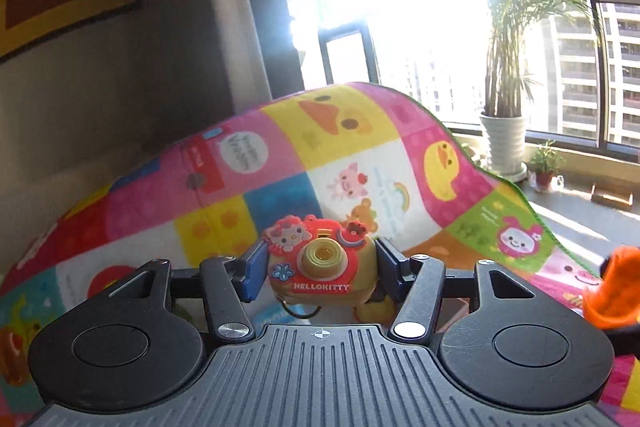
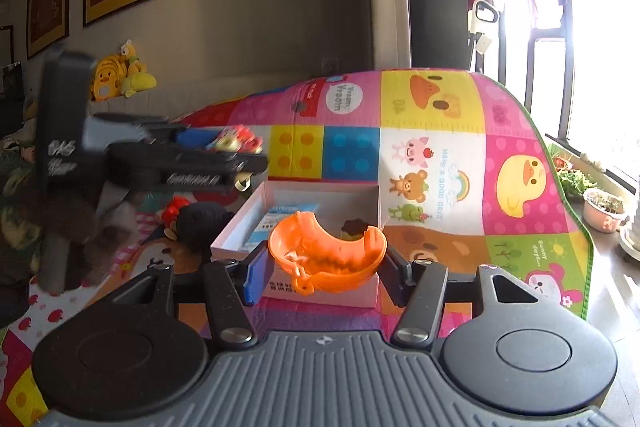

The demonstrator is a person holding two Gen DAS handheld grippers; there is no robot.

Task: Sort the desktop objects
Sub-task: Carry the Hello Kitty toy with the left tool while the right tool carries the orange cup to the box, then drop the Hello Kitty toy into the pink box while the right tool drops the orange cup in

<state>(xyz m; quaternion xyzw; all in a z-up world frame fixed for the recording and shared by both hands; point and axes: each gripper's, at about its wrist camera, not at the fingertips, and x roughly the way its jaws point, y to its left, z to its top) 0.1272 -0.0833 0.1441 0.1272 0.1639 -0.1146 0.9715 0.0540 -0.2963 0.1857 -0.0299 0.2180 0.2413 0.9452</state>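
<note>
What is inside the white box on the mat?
In the white box: a blue-and-white packet and a dark brown item. The orange shell, held by the right gripper, hides the rest.

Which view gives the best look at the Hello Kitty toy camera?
The left wrist view: the toy camera sits front-on, sharp, between the left gripper pads, its lettering readable. The right wrist view shows it only as a blurred, side-on patch, mostly hidden by that gripper.

left wrist view: close behind left claw [image 1: 322, 269], facing window, tilted slightly down; right wrist view: close behind right claw [image 2: 326, 267], facing wall; both share colourful play mat [image 1: 352, 155] [image 2: 440, 131]
</note>
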